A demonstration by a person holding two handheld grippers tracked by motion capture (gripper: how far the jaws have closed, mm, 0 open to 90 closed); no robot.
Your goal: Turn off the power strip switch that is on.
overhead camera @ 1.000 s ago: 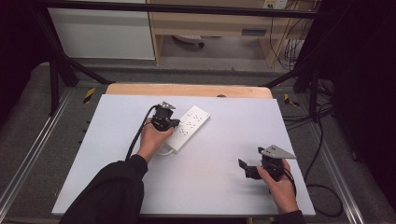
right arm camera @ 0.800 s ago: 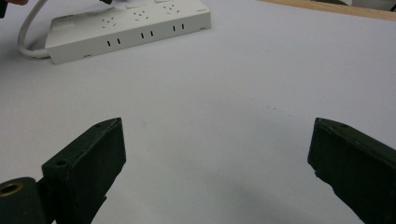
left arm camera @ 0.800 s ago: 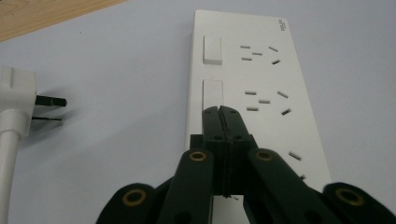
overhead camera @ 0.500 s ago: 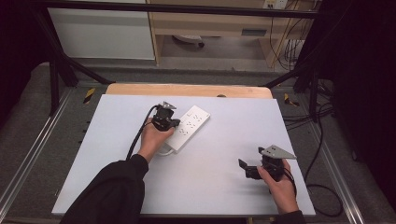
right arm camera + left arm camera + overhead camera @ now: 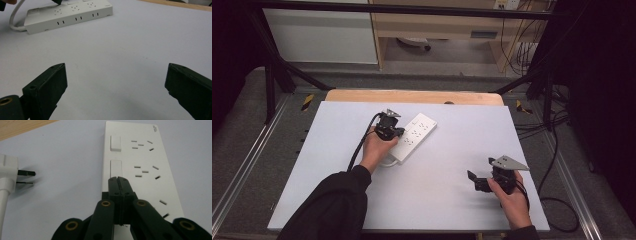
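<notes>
Power strip, white, lying flat and aslant on the pale table top, toward the rear middle. Rocker switches run along one long edge, socket holes beside them and along its side wall.

Left gripper: your jaws are pressed together with nothing between them, tips resting on or just above the second rocker switch; contact cannot be confirmed. Judged stage: the switch press is in hand. Whether that switch has tipped over cannot be read.

Plug, white: lies loose on the table beside the strip, prongs bare, cord looping round the strip's near end. Nothing is plugged into any socket that the pictures show.

Right gripper: your jaws stand wide apart and empty, low over bare table near the front right, well apart from the strip.

Room: open table all round the strip on its right and front. The wooden strip at the rear edge is near the strip's far end, so push downward, not forward. Keep your left wrist clear of the loose plug and cord.
</notes>
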